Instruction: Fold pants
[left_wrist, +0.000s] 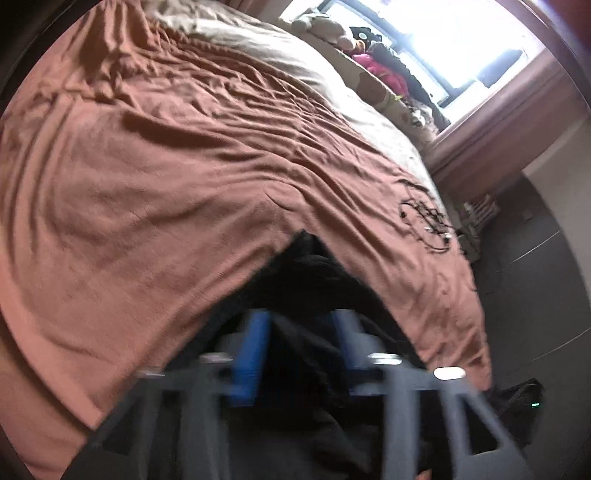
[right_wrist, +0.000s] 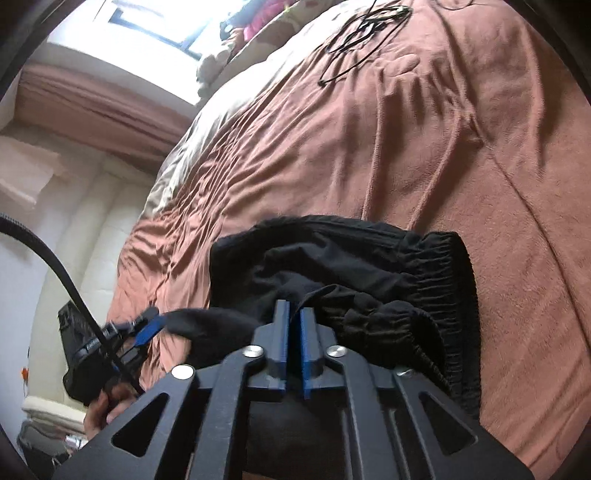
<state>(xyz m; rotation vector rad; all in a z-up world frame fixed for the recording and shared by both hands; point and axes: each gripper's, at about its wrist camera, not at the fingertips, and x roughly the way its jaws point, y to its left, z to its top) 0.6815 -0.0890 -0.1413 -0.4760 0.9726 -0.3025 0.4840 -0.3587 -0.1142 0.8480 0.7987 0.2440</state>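
Observation:
Black pants lie bunched on a brown blanket covering a bed, their gathered elastic waistband to the right. My right gripper hovers low over the heap; its blue fingers stand a narrow gap apart, and a thin ridge of cloth runs up to their tips. In the blurred left wrist view my left gripper is spread wide, with the pants lying below and between its fingers and no pad pressing on them. The right wrist view shows that left gripper at the pants' left end, held by a hand.
A tangled black cable lies on the blanket near the bed's edge. Clothes and soft toys pile up under the bright window. Dark floor and a dark bag are beside the bed.

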